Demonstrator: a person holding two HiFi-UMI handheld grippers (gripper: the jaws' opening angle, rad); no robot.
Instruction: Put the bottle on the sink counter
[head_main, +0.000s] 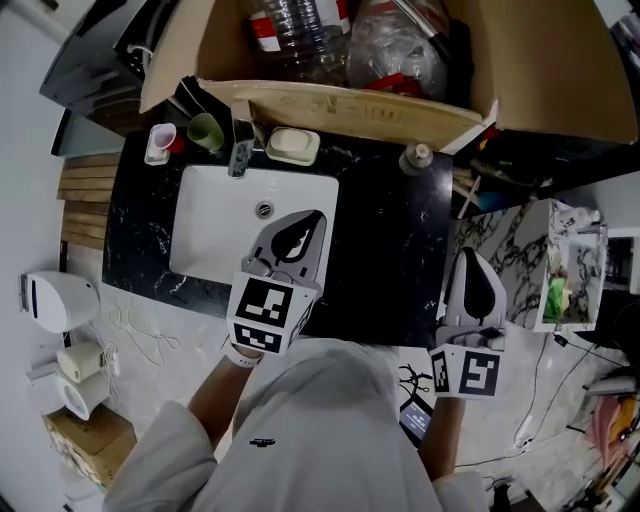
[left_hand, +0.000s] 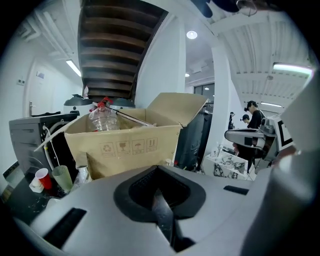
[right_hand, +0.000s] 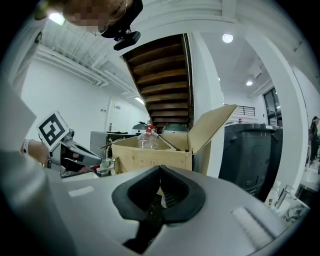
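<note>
Head view: left gripper (head_main: 299, 228) over sink (head_main: 205, 230), right gripper (head_main: 470, 260) beside desk (head_main: 390, 255), both with fingers pressed together, empty; bottle (head_main: 298, 28) sits in box (head_main: 345, 102).

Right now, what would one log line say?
left gripper: shut, empty | right gripper: shut, empty | bottle: in cardboard box

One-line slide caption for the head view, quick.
Empty left tongs over the white basin, right tongs beside the black counter, bottles in the cardboard box.

Open cardboard box (head_main: 350, 104) at the back — before it a green cup (head_main: 205, 131), tap (head_main: 241, 152) and soap dish (head_main: 292, 146).
</note>
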